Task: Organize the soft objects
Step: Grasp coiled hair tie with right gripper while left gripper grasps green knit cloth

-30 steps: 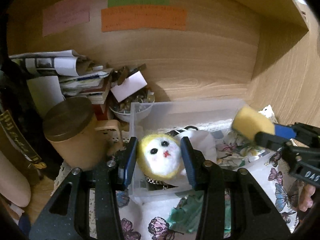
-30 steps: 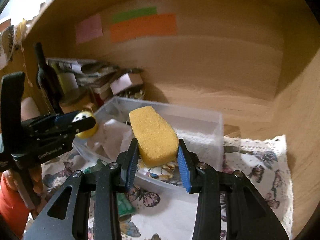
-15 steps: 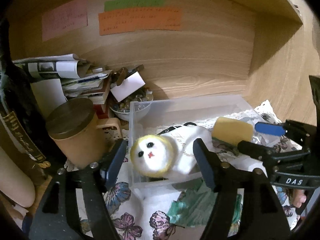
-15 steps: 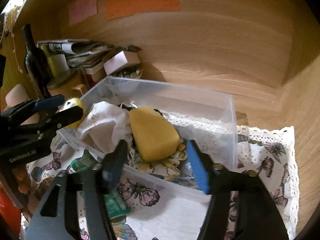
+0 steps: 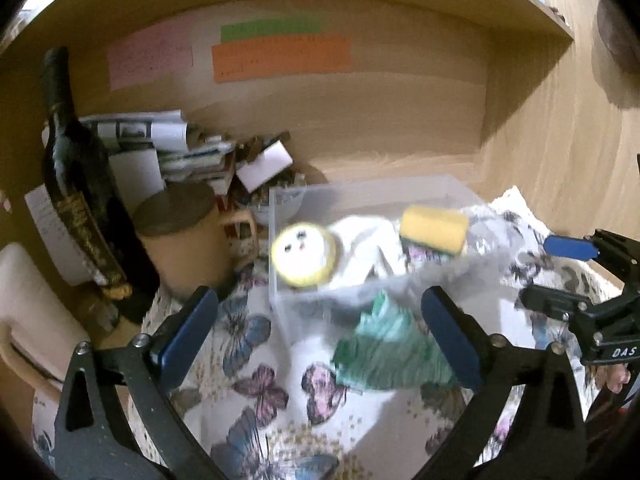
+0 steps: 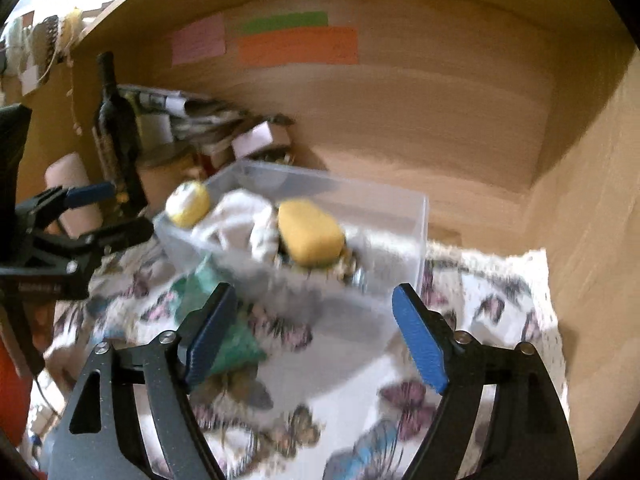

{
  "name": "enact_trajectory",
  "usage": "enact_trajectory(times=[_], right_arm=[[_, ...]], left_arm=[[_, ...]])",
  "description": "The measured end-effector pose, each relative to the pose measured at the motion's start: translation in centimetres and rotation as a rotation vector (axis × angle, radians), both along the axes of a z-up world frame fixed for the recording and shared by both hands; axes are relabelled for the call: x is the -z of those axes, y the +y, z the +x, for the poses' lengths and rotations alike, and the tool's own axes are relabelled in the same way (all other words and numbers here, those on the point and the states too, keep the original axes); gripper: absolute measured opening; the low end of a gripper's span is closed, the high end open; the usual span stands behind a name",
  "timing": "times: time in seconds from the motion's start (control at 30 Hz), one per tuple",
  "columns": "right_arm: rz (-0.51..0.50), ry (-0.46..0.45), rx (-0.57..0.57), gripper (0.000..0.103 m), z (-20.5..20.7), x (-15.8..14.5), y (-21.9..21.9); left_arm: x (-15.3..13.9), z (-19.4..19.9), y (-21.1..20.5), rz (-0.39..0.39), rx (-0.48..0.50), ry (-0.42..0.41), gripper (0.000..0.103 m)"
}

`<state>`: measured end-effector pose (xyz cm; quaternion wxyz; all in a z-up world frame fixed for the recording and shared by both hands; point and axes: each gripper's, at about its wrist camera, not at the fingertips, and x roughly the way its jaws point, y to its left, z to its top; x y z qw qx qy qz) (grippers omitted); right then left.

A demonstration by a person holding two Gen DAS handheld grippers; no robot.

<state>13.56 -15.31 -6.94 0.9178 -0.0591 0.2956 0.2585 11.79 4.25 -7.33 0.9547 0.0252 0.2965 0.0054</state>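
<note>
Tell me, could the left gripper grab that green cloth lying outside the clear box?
Probably yes. The left gripper is open and empty, and the green cloth lies on the butterfly tablecloth right between its fingers, with nothing covering it. The clear box sits just behind.

A round plush toy has a white face, black eyes and a yellow rim. The rectangular foam sponge is yellow over a dark green layer. A crumpled cloth is teal green. The tablecloth is white with pink, purple and blue butterflies. Paper notes on the wooden back wall are pink, green and orange. Gripper pads are blue.
</note>
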Motion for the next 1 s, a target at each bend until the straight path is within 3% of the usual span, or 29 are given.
enact_trajectory(times=[0.27,0.37,0.43,0.57,0.63,0.73,1.0], right_arm=[[-0.071,0.122,-0.062,0.077,-2.6,4.4,-0.3],[-0.101,0.159,-0.09,0.064,-3.4,5.8,0.2],[-0.12,0.181,-0.106,0.048,-3.5,6.4,0.5],[-0.147,0.19,-0.121,0.033,-3.6,7.1,0.8],[-0.142,0.191,-0.13,0.015,-3.6,7.2,0.8],[-0.145,0.178,-0.116,0.009,-3.4,7.3,0.7],[-0.115,0.15,-0.055,0.007,-3.0,7.1,0.0]], left_arm=[[3.3,-1.2,-0.1,-0.022,0.007,0.114,0.103],[4.5,-0.9,-0.4,-0.023,0.005,0.162,0.103],[5.2,-0.3,-0.5,-0.028,0.004,0.193,0.103],[5.4,0.6,-0.8,-0.048,0.018,0.22,0.103],[5.4,1.2,-1.1,-0.037,0.024,0.222,0.103],[5.7,2.4,-1.6,-0.01,0.026,0.228,0.103],[7.4,5.0,-2.5,-0.026,0.079,0.293,0.103]])
